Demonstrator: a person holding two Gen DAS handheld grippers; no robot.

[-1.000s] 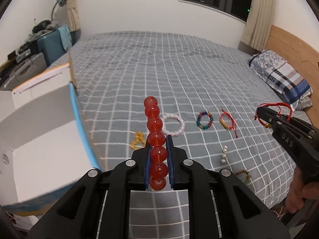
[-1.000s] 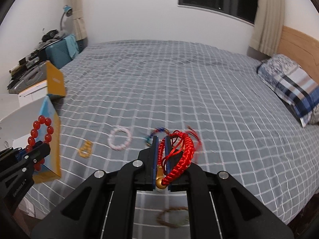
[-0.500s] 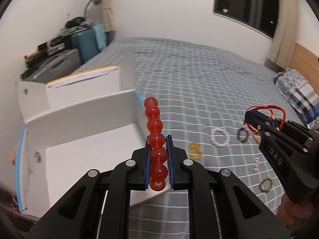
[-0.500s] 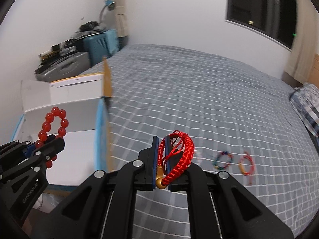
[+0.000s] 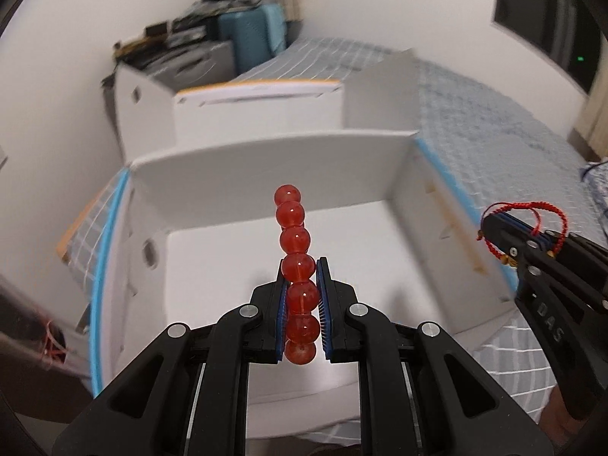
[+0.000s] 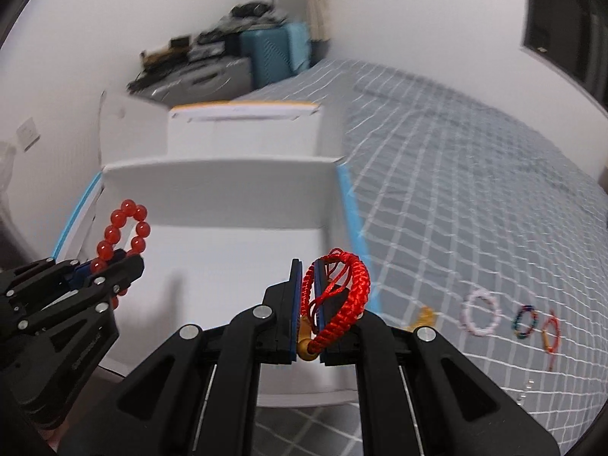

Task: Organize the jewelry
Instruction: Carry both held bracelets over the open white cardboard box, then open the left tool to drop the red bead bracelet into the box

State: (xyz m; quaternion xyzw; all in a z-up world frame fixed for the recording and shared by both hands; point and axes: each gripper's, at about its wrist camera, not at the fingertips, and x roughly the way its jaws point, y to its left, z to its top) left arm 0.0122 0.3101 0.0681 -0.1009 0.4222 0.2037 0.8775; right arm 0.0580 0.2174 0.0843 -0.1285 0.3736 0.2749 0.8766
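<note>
Left gripper: our left gripper has its blue pads clamped on the red bead bracelet, seen edge-on in its own view as a column of beads rising past the fingertips. In the right wrist view the same gripper shows at the left edge, with the bracelet standing up from it as a loop.

White box: we see an open white cardboard box with blue tape along its edges, sitting at the side of the bed. The beads hang above its bare white floor. In the right wrist view the box fills the middle.

Right gripper: our right gripper is closed tight on a red braided cord bracelet with a small gold bead at its lower end; the cord loops out to the right of the pads. It hangs over the near right part of the box. In the left wrist view it comes in from the right, beside the box's right wall.

Bed: the grey checked bedspread lies to the right of the box.

Loose jewelry: on the bedspread we count a small yellow piece, a pink-white bead bracelet, a multicoloured bead bracelet and a red-orange cord bracelet, in a row, well apart from the box.
</note>
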